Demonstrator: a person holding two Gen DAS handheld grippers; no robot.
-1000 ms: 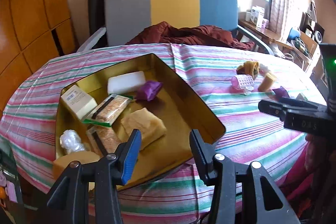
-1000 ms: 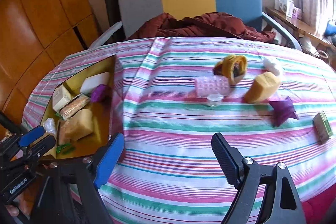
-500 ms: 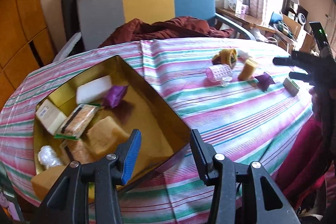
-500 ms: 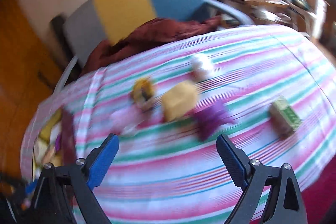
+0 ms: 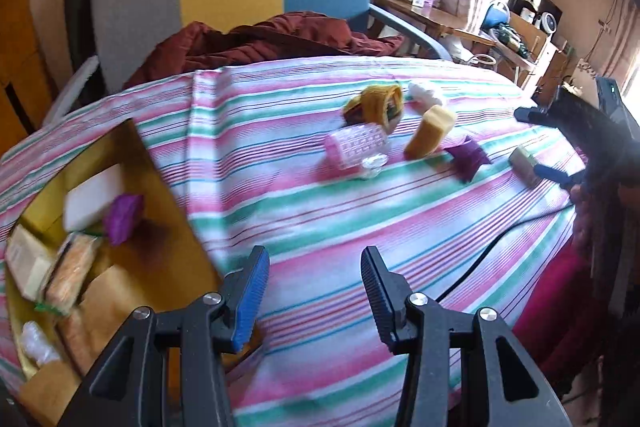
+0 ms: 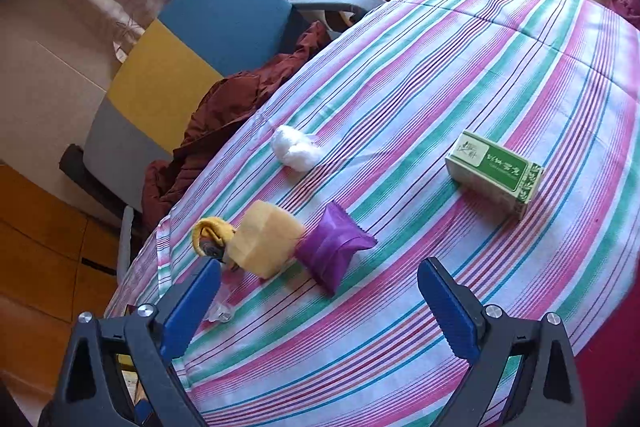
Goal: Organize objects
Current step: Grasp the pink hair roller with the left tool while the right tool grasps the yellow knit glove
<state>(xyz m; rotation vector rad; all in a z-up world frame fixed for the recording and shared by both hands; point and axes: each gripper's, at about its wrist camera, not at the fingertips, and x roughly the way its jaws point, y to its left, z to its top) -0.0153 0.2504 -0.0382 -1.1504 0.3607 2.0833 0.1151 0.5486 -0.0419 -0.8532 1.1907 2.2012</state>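
Right gripper (image 6: 318, 305) jaws were opening, nothing between. Just beyond: crinkly purple pouch (image 6: 334, 247), waxy yellow block (image 6: 266, 245) left of it. Further right, apart: green cardboard box (image 6: 496, 173); farther, white wad (image 6: 296, 147). Left gripper (image 5: 314, 291) was parted, empty, over striped cloth (image 5: 304, 211) beside gold tin (image 5: 172, 251).

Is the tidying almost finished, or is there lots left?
About halfway. The gold tin already holds several packets. Both claws carry nothing: the right claw is opening near the purple packet. Still loose on the striped cloth: that packet, the green box, yellow block, white ball and pink roller.
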